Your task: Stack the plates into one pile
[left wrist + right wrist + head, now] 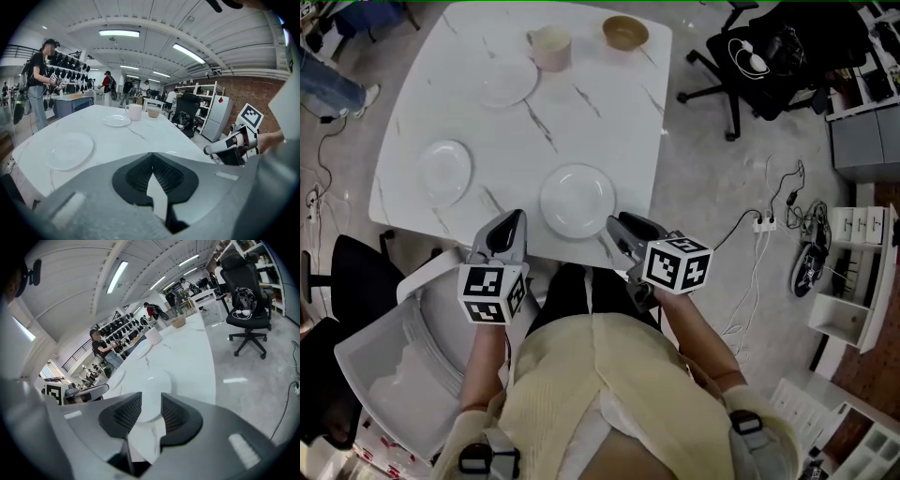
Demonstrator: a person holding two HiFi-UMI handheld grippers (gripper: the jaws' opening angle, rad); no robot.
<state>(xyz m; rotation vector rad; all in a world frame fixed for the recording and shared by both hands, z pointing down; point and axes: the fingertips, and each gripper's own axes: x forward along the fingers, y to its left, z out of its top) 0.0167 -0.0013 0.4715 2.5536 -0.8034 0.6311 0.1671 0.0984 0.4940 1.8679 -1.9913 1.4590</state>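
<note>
The white marble table (609, 122) carried three white plates, none resting on another. The near plate (577, 200) lay at the middle of the near edge. The left plate (444, 172) lay close to the left edge, well apart from the near one. The far plate (508, 84) lay toward the far edge, just beside a pale mug (549, 47). A brown bowl (625, 33) stood near the far right corner, beside the mug but not touching it. The left gripper (515, 220) hung over the near edge just left of the near plate, tilted downward, its jaws pressed together with nothing between them. The right gripper (617, 225) hung over the same edge just right of that plate, also tilted downward. Its jaws stood a narrow gap apart and held nothing, and the near plate showed beyond the gap in the right gripper view. Neither gripper touched a plate. A black office chair (769, 56) stood on the floor beyond the table's right edge, and a white chair (384, 366) stood off the near left corner, beside the person holding the grippers.
</note>
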